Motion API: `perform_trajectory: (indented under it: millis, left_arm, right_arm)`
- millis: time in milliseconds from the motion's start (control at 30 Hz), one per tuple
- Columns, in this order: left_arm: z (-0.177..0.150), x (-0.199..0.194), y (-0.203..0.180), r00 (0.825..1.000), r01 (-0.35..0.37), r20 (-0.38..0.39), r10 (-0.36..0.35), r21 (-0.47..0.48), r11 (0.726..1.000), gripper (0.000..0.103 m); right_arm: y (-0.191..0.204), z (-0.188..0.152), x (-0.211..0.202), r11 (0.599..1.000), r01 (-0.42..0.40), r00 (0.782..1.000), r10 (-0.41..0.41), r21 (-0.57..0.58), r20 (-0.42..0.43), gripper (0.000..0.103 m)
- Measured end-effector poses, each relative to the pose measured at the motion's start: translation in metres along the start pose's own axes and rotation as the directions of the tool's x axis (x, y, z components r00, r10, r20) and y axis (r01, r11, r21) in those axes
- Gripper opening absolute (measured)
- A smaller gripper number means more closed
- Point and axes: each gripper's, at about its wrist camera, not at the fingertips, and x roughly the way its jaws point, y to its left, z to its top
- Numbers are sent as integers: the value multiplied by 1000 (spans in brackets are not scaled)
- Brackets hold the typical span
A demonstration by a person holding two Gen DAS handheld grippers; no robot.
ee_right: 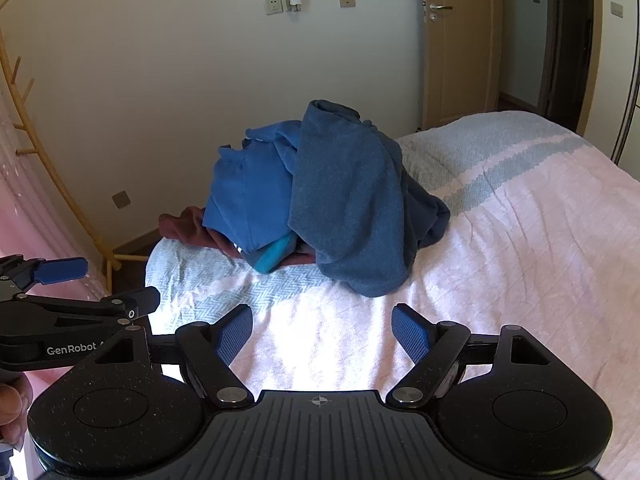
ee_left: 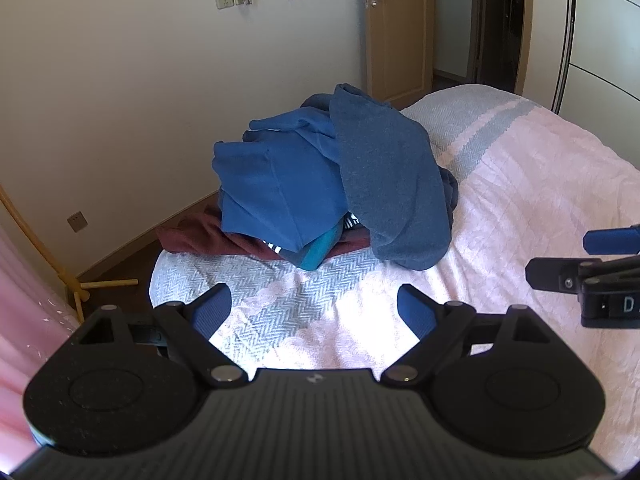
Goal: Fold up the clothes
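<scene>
A pile of clothes sits on the bed's far left corner: a grey-blue garment (ee_left: 392,184) (ee_right: 348,200) draped over a bright blue one (ee_left: 276,192) (ee_right: 248,200), with a teal piece (ee_left: 320,252) (ee_right: 274,256) and a maroon garment (ee_left: 200,236) (ee_right: 188,224) underneath. My left gripper (ee_left: 316,308) is open and empty, above the bedspread short of the pile. My right gripper (ee_right: 322,328) is open and empty, beside it to the right. Each shows in the other's view, the right gripper (ee_left: 560,256) and the left gripper (ee_right: 116,284).
The bed has a pink and pale blue bedspread (ee_left: 520,208) (ee_right: 520,220). A white wall stands behind the pile, a wooden door (ee_left: 400,28) at the back right. A wooden rack (ee_left: 60,272) and pink curtain (ee_left: 20,320) stand at the left.
</scene>
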Motion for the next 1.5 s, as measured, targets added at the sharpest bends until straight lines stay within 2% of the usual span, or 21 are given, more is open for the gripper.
perform_trajectory:
  millis: [200,367,1133,1500]
  left_arm:
    - [3,7,-1,999,23,-29,-23,-8,1000,88]
    - [-1,1,5,999,32,-14,-32,-27,999,88]
    - [-5,-4,7,999,22,-27,-23,-31,999,88]
    - [-9,8,1,998,45,-33,-46,-18,999,88]
  right_arm:
    - [-1,1,1,1000,-4,1000,4,0,0,80]
    - [-3,-1,1,1000,-6,1000,6,-1,1,80]
    - [-1,-3,2,1000,-10,1000,10,5,-8,80]
    - [-25,-21,-4,1000,3,1000,-3,-4,-11,80]
